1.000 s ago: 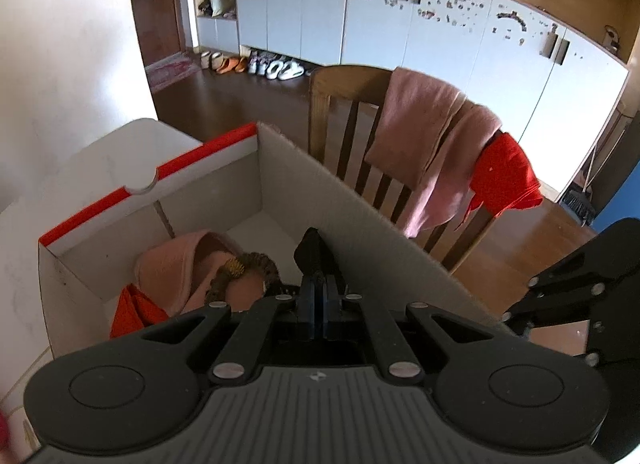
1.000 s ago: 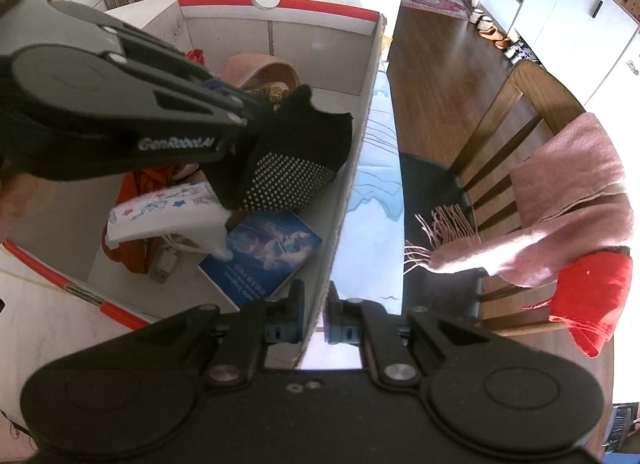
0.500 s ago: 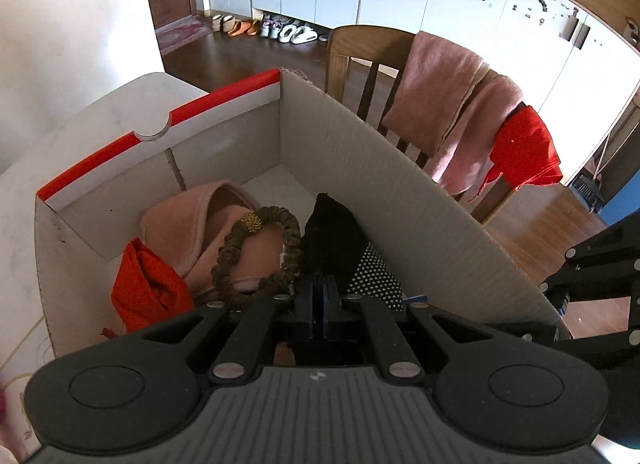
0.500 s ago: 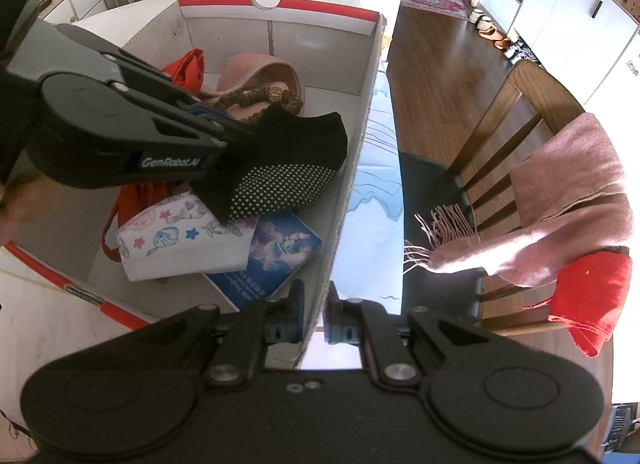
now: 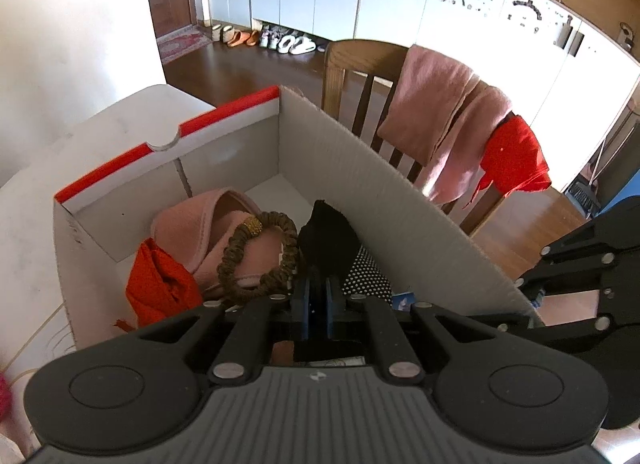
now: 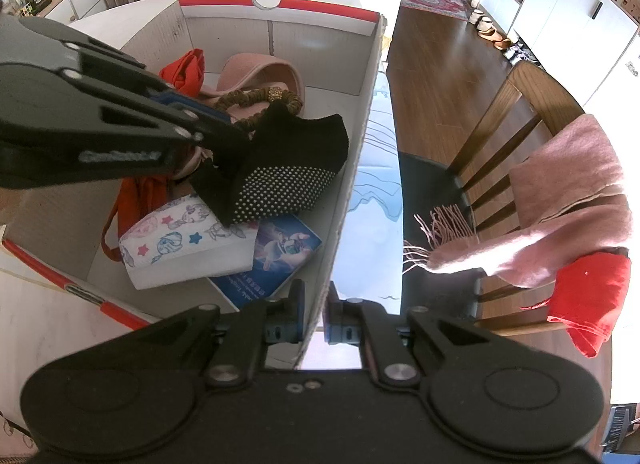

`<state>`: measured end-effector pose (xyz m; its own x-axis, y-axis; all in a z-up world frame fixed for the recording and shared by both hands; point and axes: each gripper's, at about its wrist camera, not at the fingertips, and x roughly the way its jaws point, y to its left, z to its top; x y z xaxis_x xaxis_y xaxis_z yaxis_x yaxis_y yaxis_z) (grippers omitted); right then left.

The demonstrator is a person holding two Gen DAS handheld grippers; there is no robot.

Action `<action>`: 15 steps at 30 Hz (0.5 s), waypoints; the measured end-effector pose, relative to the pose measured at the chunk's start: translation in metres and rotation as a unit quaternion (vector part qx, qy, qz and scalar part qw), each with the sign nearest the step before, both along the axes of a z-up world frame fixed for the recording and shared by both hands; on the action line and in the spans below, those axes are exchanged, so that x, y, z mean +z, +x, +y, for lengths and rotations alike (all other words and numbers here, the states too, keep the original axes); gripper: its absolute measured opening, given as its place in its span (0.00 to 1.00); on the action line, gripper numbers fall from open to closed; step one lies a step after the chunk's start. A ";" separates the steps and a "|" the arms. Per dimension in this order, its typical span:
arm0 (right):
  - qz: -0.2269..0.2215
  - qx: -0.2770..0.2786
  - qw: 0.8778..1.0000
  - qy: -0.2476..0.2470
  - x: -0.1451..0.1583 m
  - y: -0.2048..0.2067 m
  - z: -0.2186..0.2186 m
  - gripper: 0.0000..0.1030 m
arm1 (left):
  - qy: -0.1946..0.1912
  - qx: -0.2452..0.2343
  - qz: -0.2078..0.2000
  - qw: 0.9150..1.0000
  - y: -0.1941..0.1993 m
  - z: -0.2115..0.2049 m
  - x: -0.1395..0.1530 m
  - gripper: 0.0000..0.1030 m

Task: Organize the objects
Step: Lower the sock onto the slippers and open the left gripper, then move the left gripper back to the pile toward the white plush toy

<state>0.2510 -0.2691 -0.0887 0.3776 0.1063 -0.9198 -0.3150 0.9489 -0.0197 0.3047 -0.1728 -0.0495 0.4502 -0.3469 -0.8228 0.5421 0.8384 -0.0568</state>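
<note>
Over the box (image 6: 352, 168), the left gripper (image 6: 224, 136) has its jaws pinched on a limp black sock (image 6: 292, 168) by one end (light, floppy; its dotted sole would grip). The right gripper (image 6: 314, 316) clamps the box wall at 6 o'clock. Inside: one bracelet (image 5: 260, 260), one book (image 6: 276, 260).

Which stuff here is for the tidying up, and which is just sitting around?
For the tidying: black sock in the left gripper; cardboard box, held by the right gripper; bead bracelet.

Just around: pink scarf, wooden chair, shoes.
</note>
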 end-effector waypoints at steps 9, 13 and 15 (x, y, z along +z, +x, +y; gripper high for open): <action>0.000 0.000 1.000 -0.001 0.001 0.000 0.000 0.08 | -0.031 0.015 -0.013 0.999 -0.014 0.019 0.025 0.06; 0.000 0.001 1.000 -0.003 0.001 0.000 -0.001 0.08 | -0.051 0.032 -0.017 0.998 -0.021 0.033 0.036 0.06; 0.000 0.001 1.000 -0.003 0.001 0.000 -0.001 0.08 | -0.056 0.041 -0.022 0.997 -0.025 0.041 0.041 0.06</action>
